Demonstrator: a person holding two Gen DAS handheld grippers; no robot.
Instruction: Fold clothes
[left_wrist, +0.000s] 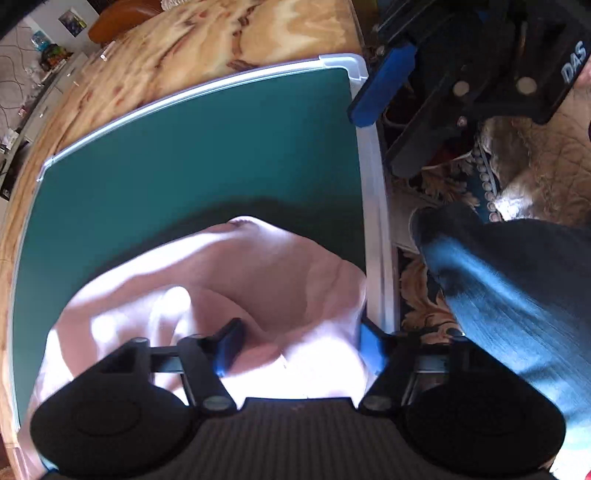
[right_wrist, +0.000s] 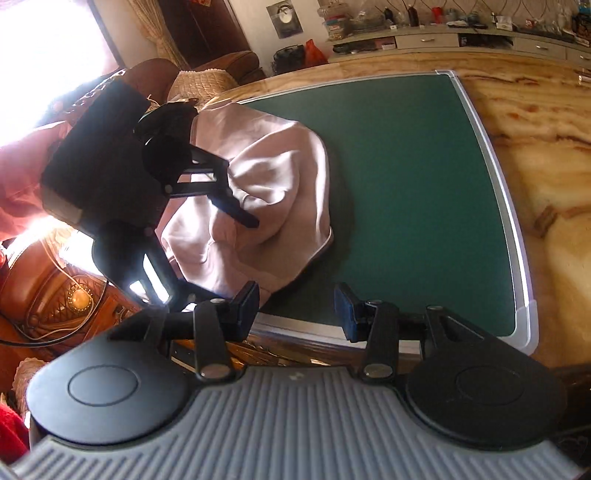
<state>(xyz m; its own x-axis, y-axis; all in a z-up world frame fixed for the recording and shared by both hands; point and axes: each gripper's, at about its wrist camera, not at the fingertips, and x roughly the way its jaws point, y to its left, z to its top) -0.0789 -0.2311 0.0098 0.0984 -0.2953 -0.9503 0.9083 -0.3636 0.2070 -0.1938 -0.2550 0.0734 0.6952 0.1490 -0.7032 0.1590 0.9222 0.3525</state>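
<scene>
Left wrist view: left gripper (left_wrist: 299, 345) half-open astride bunched pink garment (left_wrist: 229, 280); right gripper (right_wrist: 295, 308) open, empty; pinch one layer only.

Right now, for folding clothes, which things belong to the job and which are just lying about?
Job: pink garment, bunched on the green board; left claw over it; right claw at the board's edge.

Lying about: brown armchair, orange bag, clutter on the drawer unit.
</scene>
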